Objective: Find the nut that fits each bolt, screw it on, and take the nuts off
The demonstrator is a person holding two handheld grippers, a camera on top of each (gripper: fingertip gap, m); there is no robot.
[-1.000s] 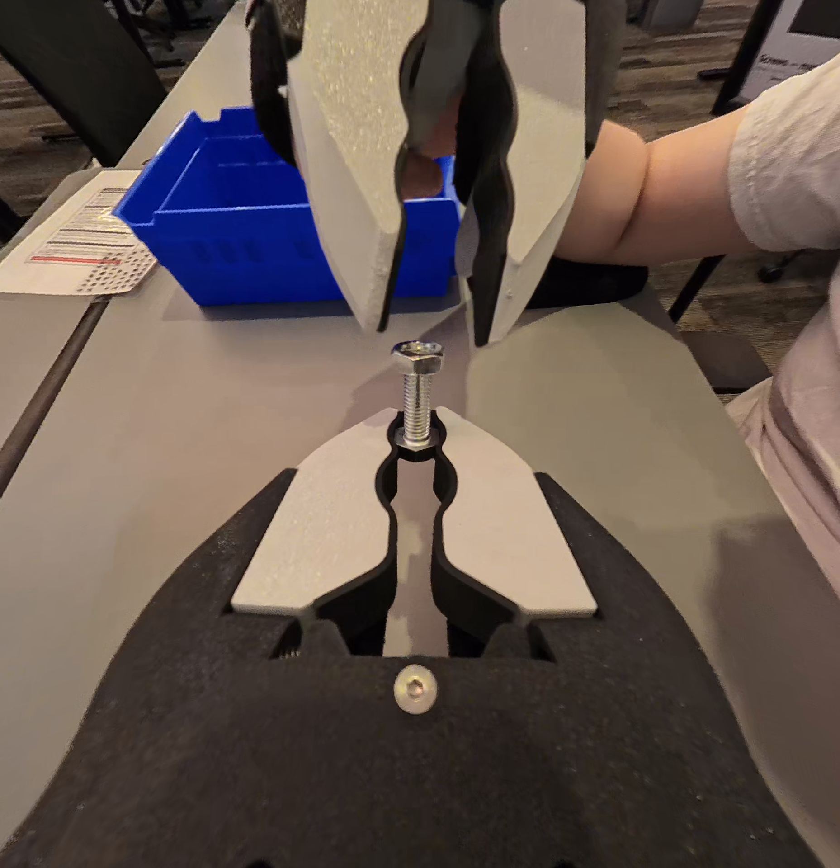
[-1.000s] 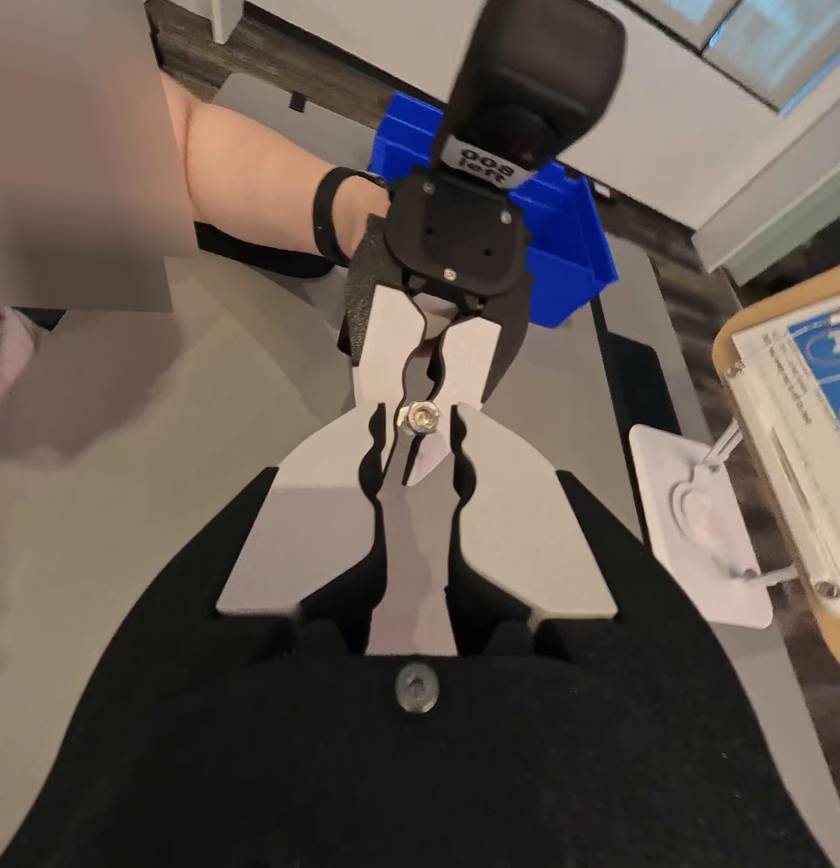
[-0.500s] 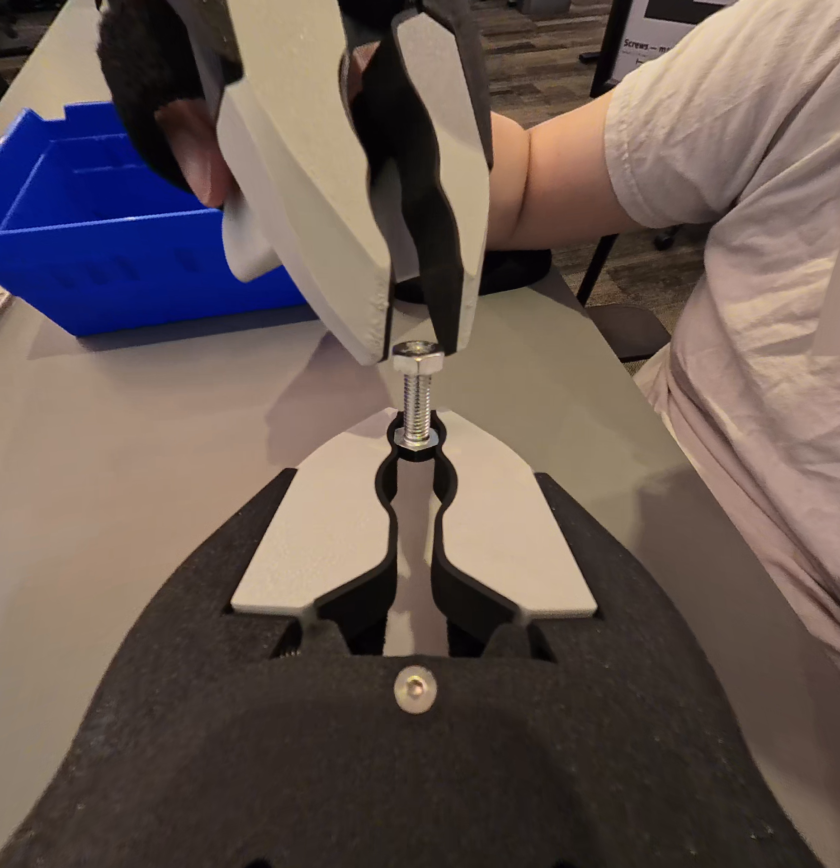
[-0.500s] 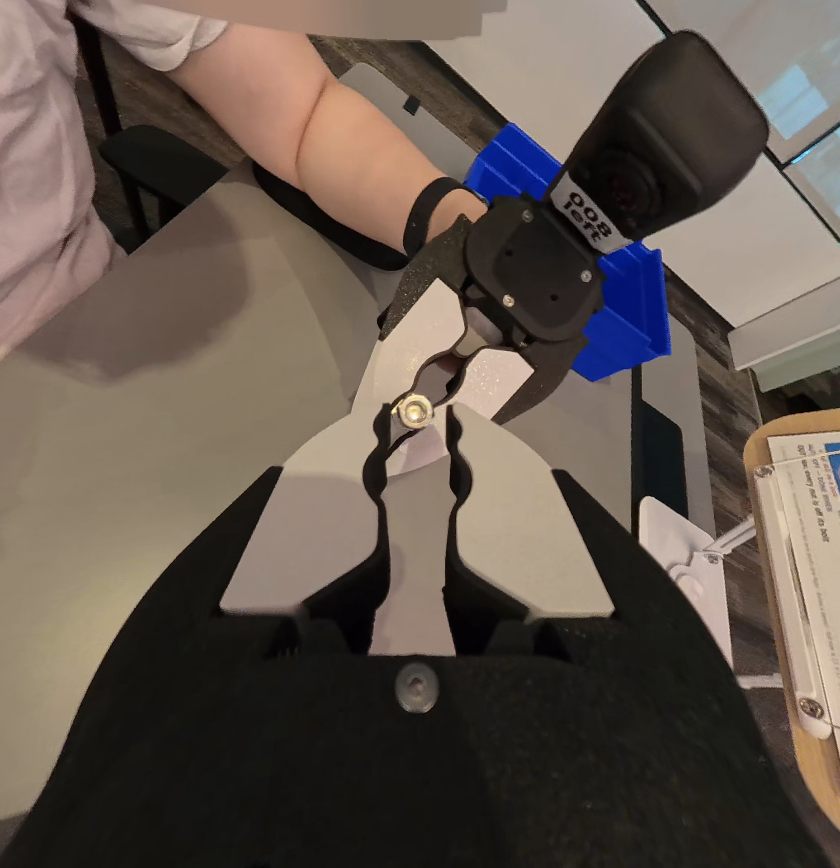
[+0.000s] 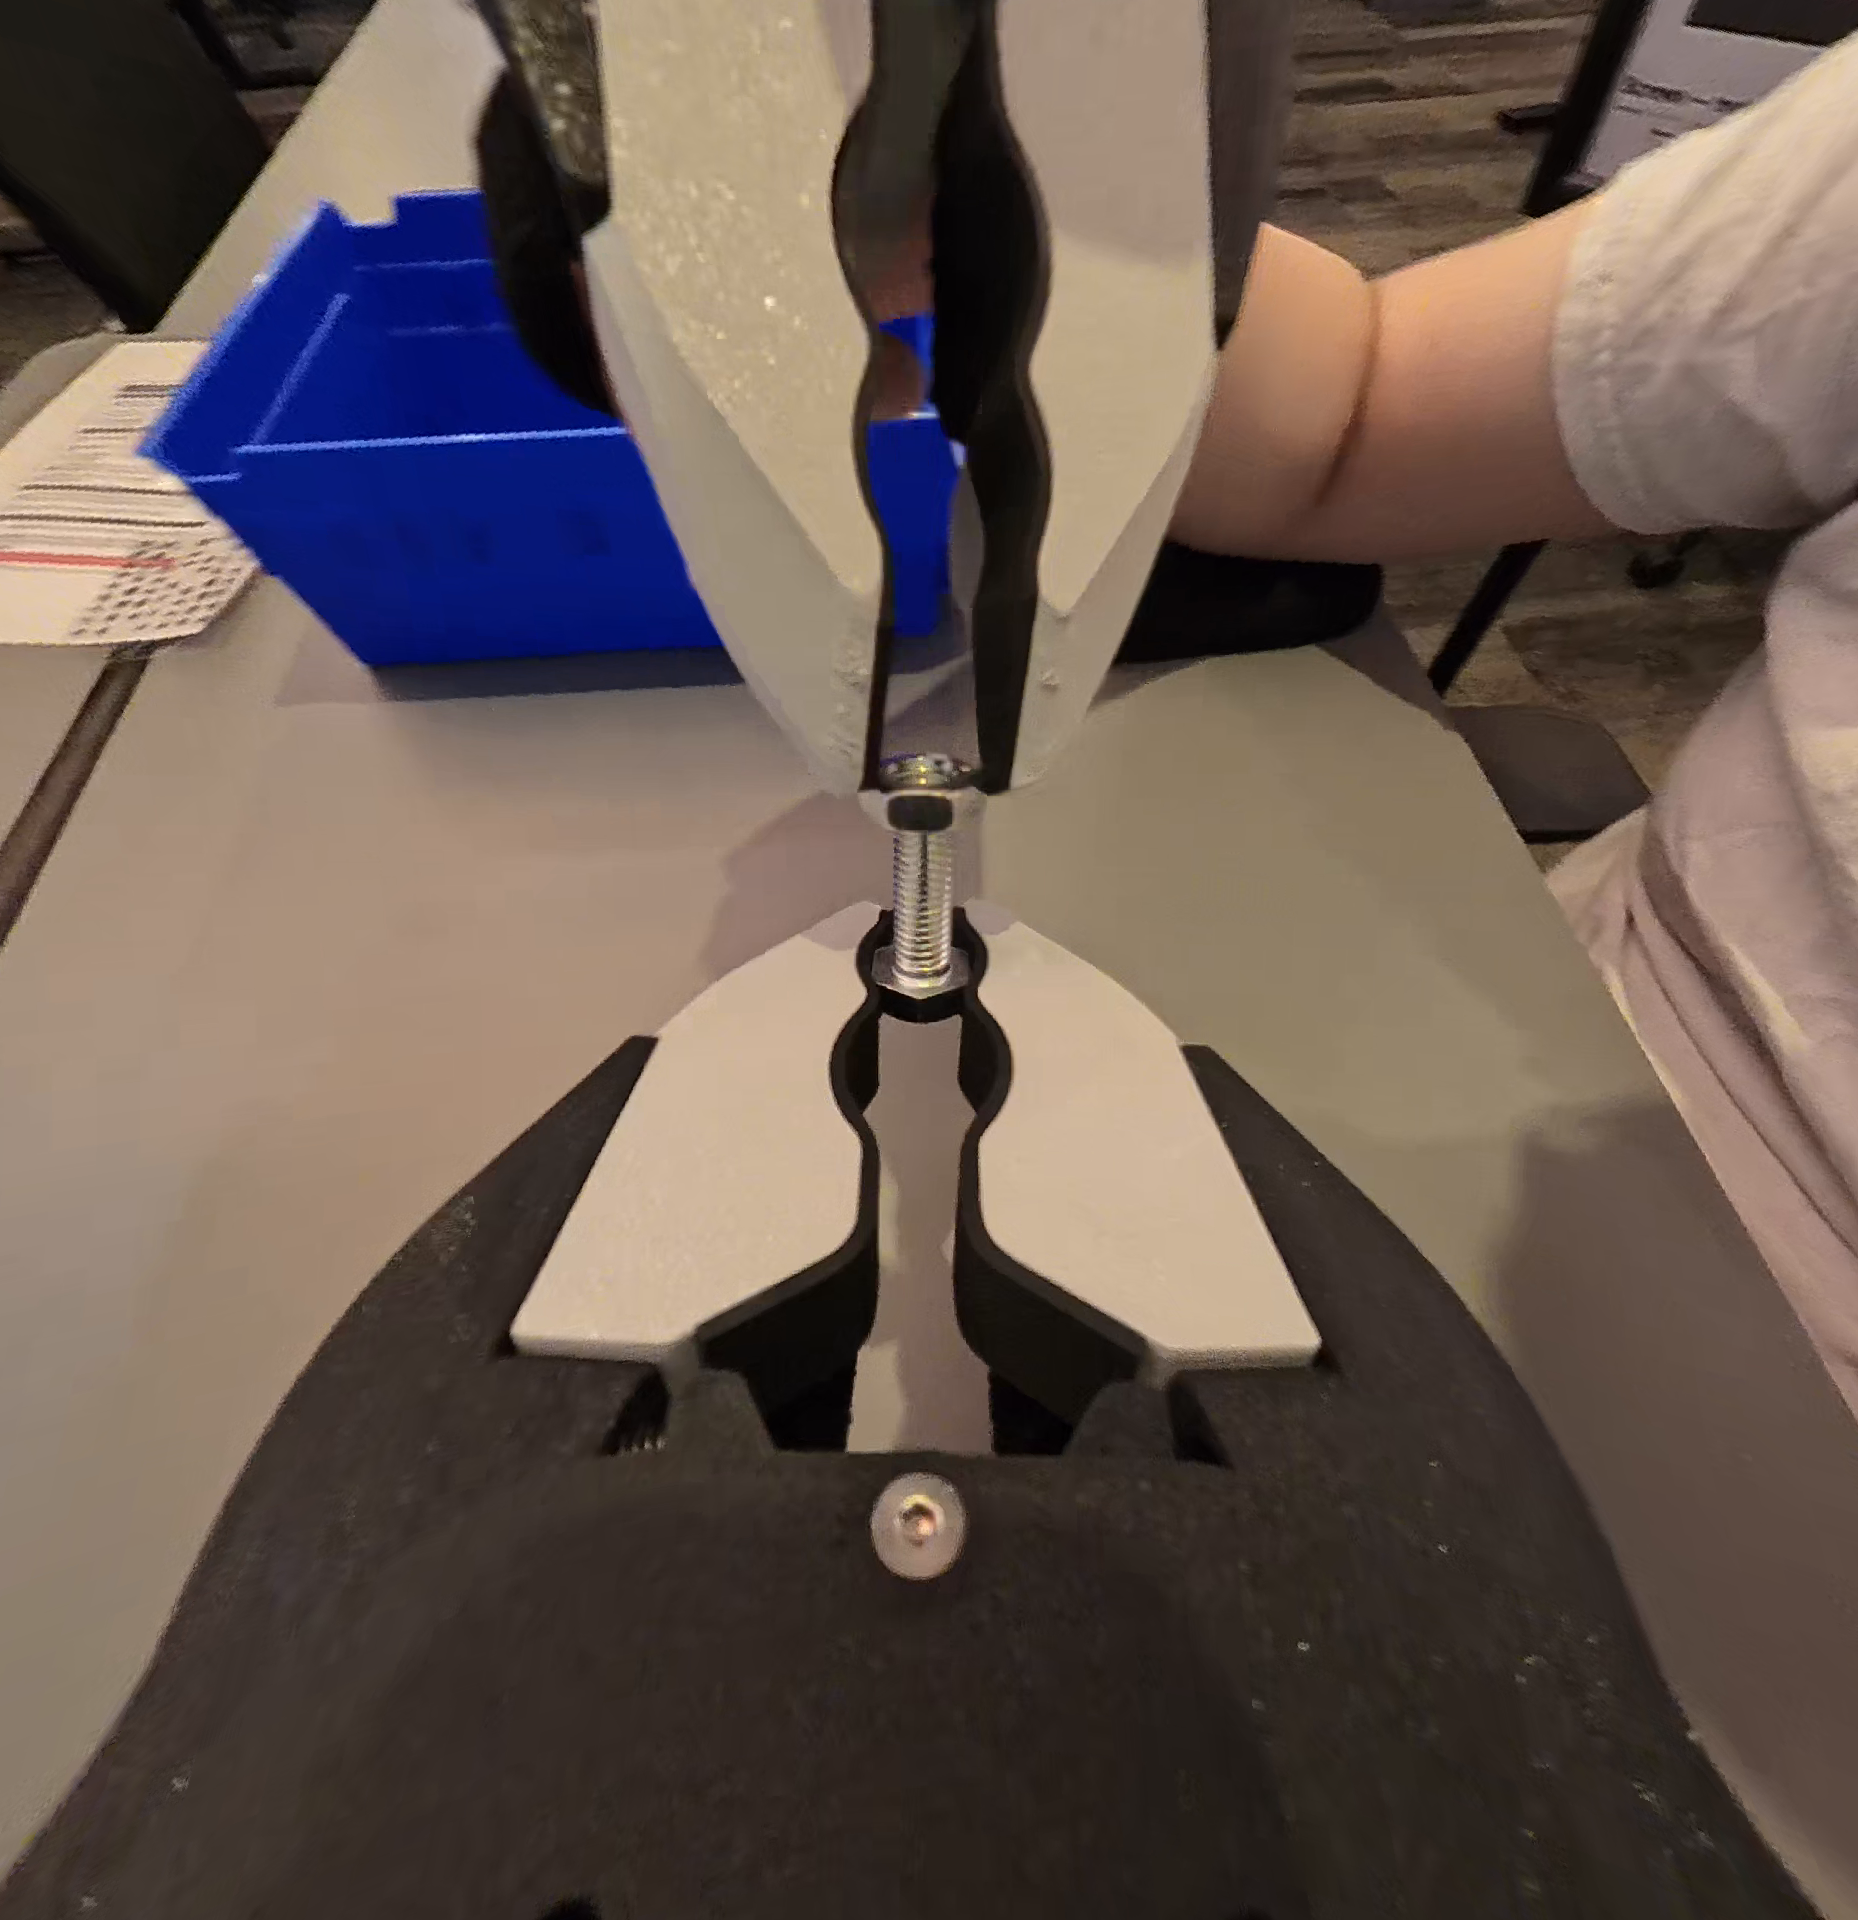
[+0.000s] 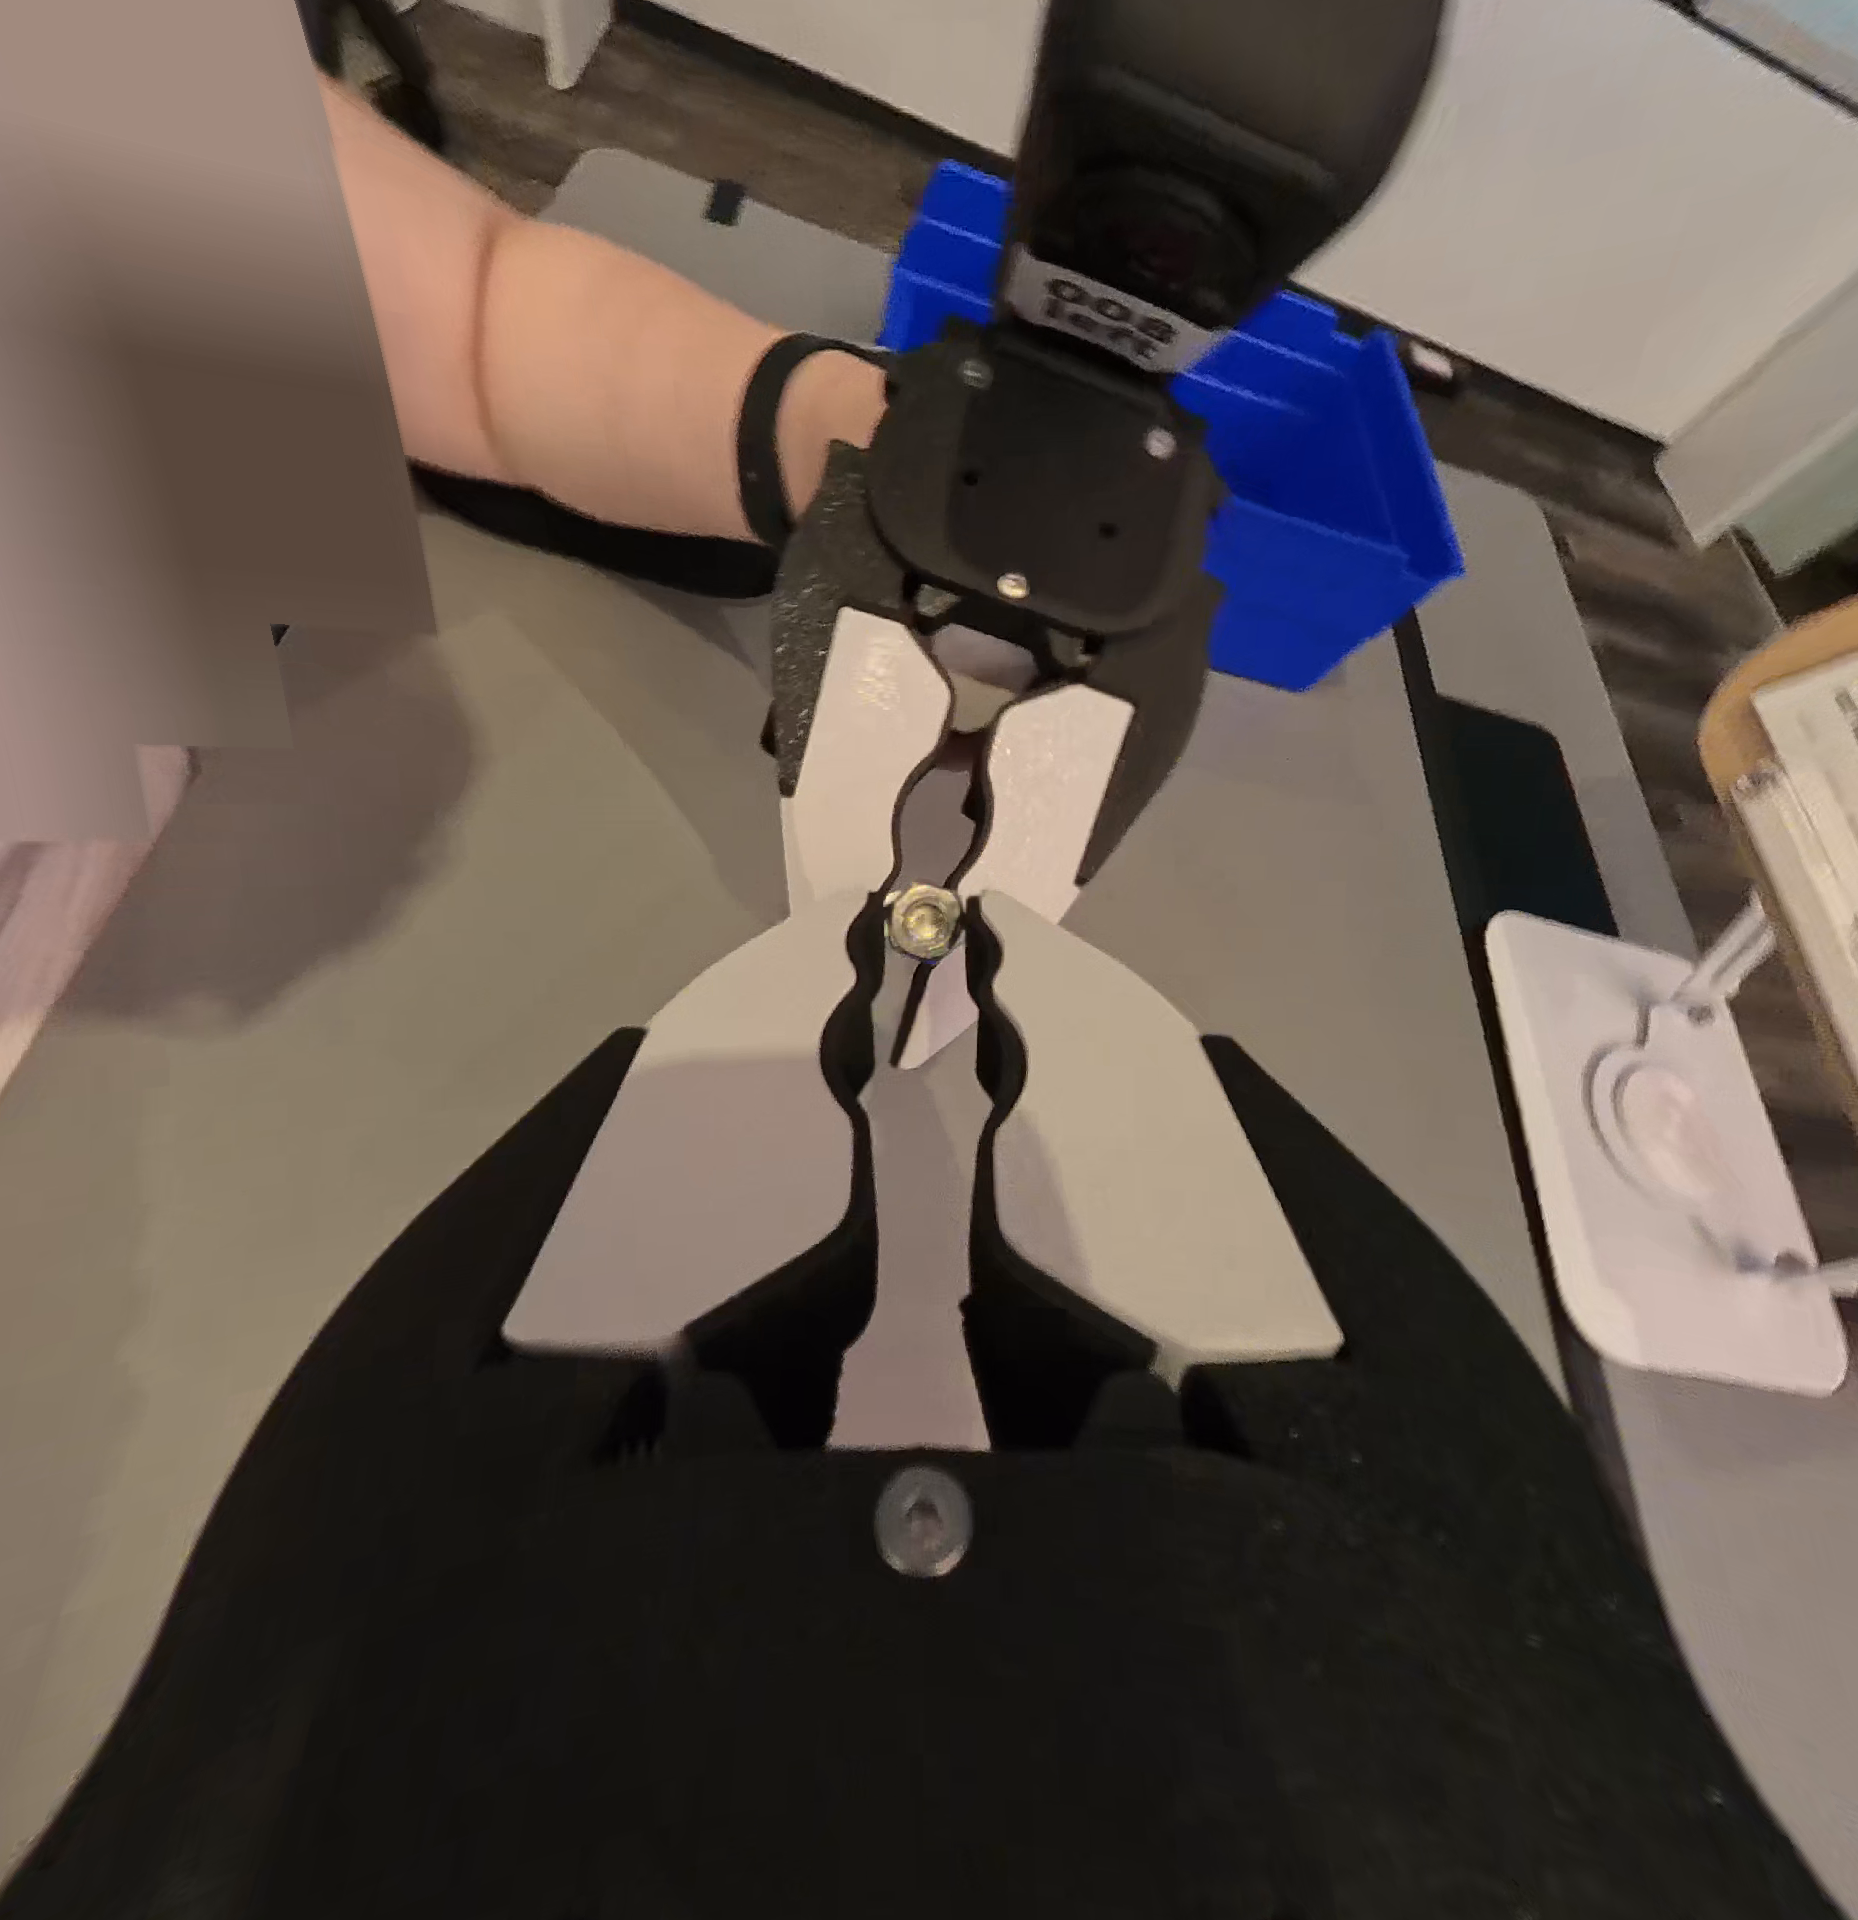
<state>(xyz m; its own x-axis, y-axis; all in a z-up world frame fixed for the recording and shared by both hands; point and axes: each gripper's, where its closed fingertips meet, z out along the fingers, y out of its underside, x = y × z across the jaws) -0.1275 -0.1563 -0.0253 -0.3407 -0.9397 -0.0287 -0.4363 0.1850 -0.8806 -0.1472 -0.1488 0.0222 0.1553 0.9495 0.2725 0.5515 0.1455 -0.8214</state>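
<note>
The bolt stands upright above the grey tabletop, and everything else places itself around it. At its lower end the left gripper is clenched on a hex nut threaded onto the shaft; the nut sits in the rounded notch near the jaw tips, with the threaded shaft rising out of it. At the bolt's upper end sits its hexagonal head, and the right gripper comes down on it from above, its two tips pressed against opposite sides of the head (the black inner pads touch the hex, so the jaws are closed on it).

From the right wrist view the same joint is seen end-on: the bolt head shows as a bright hexagon caught between the right gripper's tips, with the left gripper reaching in from beyond it, its black camera housing above.

Behind the bolt and to its left in the left wrist view stands a blue bin on the tabletop; its contents cannot be made out. Farther left of that lies a printed sheet. To the right of the bolt a person's bare forearm and pale sleeve extend in. In the right wrist view a white tray-like plate lies well to the right of the bolt.
</note>
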